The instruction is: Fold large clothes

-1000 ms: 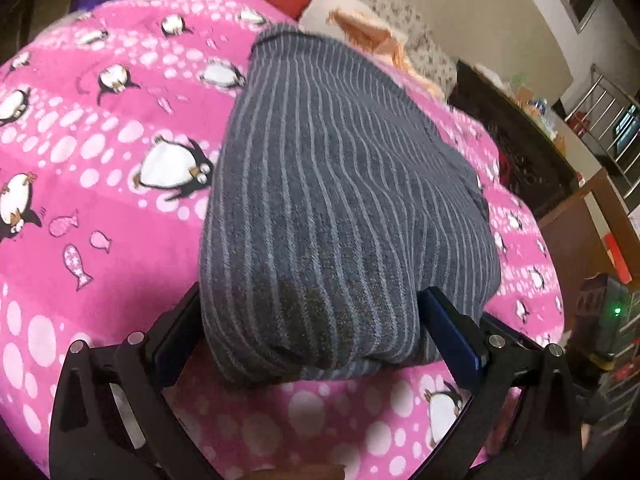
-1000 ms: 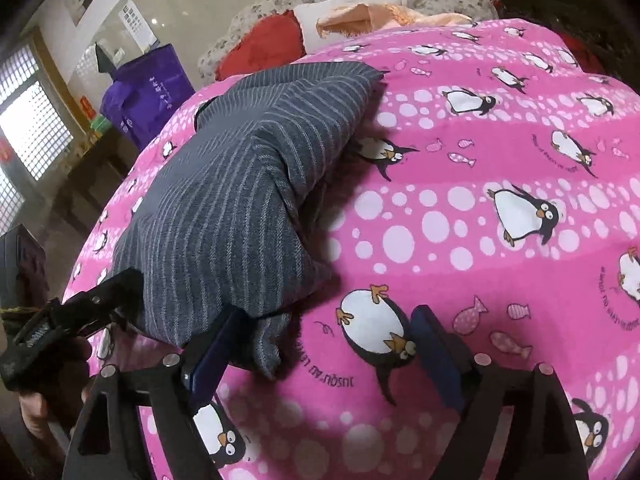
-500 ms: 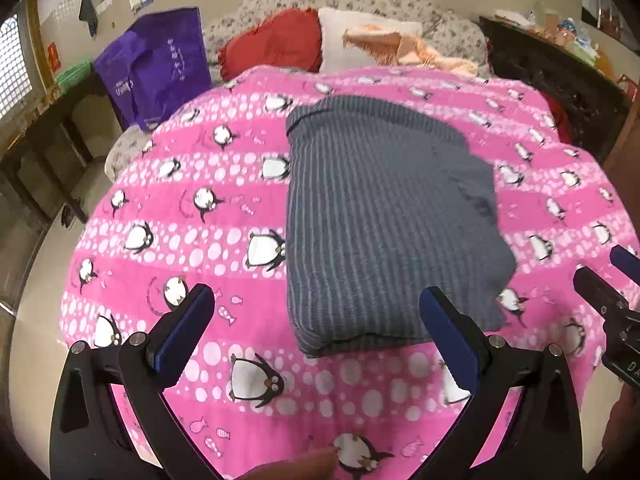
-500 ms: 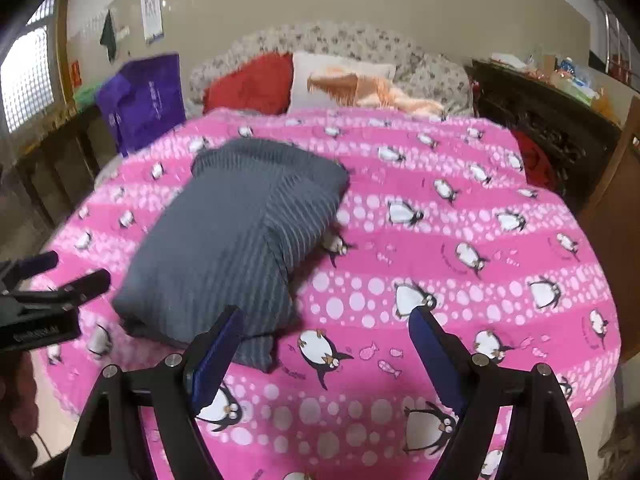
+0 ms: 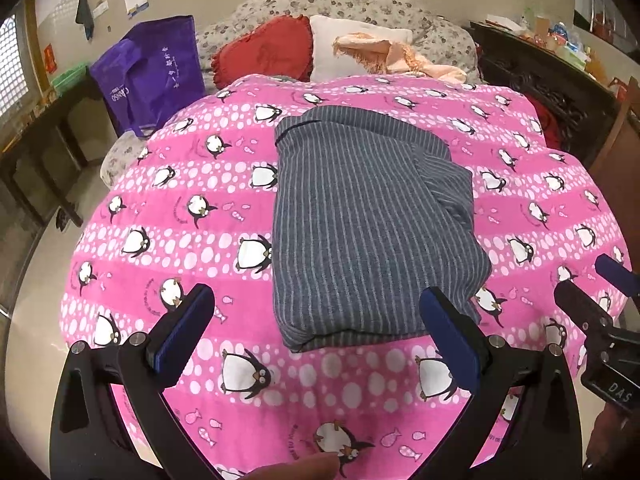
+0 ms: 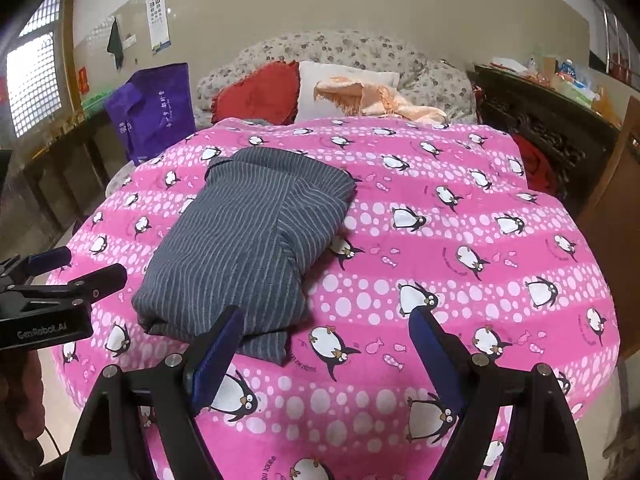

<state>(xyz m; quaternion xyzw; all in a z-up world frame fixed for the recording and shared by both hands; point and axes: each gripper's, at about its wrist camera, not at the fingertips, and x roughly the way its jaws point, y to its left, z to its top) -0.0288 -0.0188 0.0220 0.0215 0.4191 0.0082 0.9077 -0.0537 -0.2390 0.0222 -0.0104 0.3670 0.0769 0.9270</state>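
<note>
Since both tools hang clear of the bed w/ nothing in them, the risks are all about what the bundle does on its own or at the next touch. The left gripper (image 5: pixel 316 328) has its blue pads spread wide, empty; the right gripper (image 6: pixel 324 344) is likewise wide apart and holds nothing.

The grey striped garment (image 5: pixel 368 216) lies folded on the pink penguin blanket (image 5: pixel 168 208), left of centre as seen from the right wrist, near end close to the foot-end edge of the bed.

What could go wrong, imo:
- the near right corner (image 6: pixel 264 344) sticks out from under the stack, so the layers aren't squared; a nudge there could drag the lower layer out.
- the right-hand flap (image 6: pixel 316 216) is folded in at a slant and sits puffy; the soft blanket gives little support, so it may spring open.
- another fold from one end only could skew the stack.

Long axis runs from the foot of the bed toward the pillows; stripes run the same way. The dark-piped hem (image 5: pixel 296 124) points to the red pillow (image 5: pixel 264 52), the thick folded end toward the grippers.
</note>
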